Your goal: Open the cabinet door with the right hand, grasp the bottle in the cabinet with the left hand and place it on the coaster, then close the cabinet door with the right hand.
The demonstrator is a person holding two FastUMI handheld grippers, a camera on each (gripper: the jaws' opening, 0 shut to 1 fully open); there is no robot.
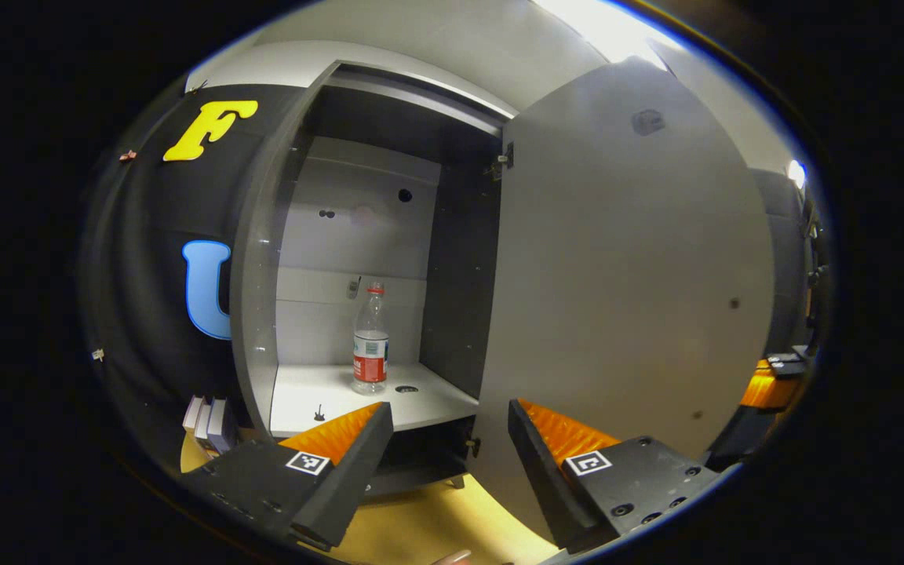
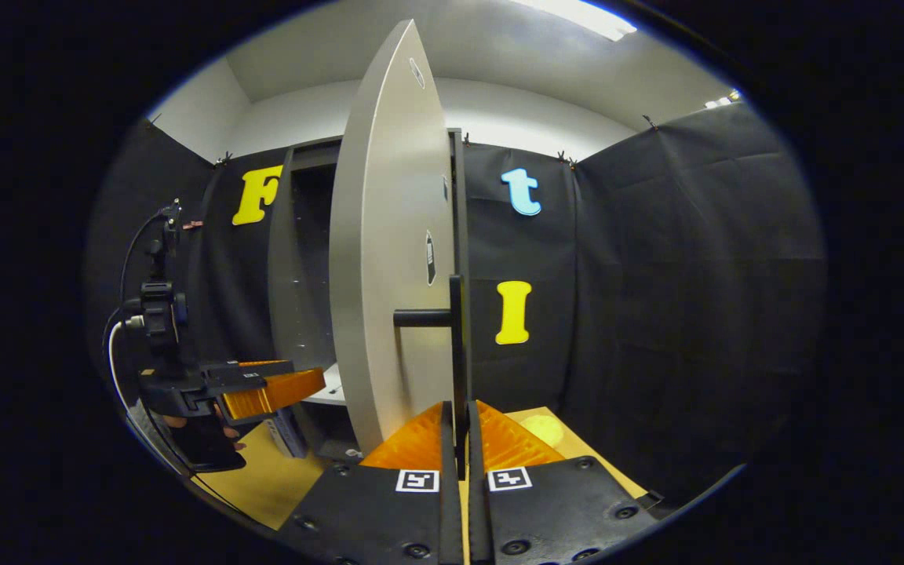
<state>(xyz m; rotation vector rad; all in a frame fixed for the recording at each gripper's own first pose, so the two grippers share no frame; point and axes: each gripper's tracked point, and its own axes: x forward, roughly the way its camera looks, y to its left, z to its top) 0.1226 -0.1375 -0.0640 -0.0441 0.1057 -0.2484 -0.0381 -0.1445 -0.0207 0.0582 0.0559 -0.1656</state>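
The tall grey cabinet door (image 1: 625,282) stands swung wide open. The right gripper (image 2: 460,439) is clamped on the door's thin black bar handle (image 2: 456,345), both fingers pressing its lower end. Inside the grey cabinet (image 1: 358,392), a clear plastic bottle with a red cap and red-and-white label (image 1: 371,339) stands upright on the pale shelf (towards the front, beside a small hole). The left gripper (image 1: 448,439) hangs spread and empty in front of the shelf, apart from the bottle. A round yellow coaster (image 2: 542,429) lies on the yellow tabletop (image 2: 264,479).
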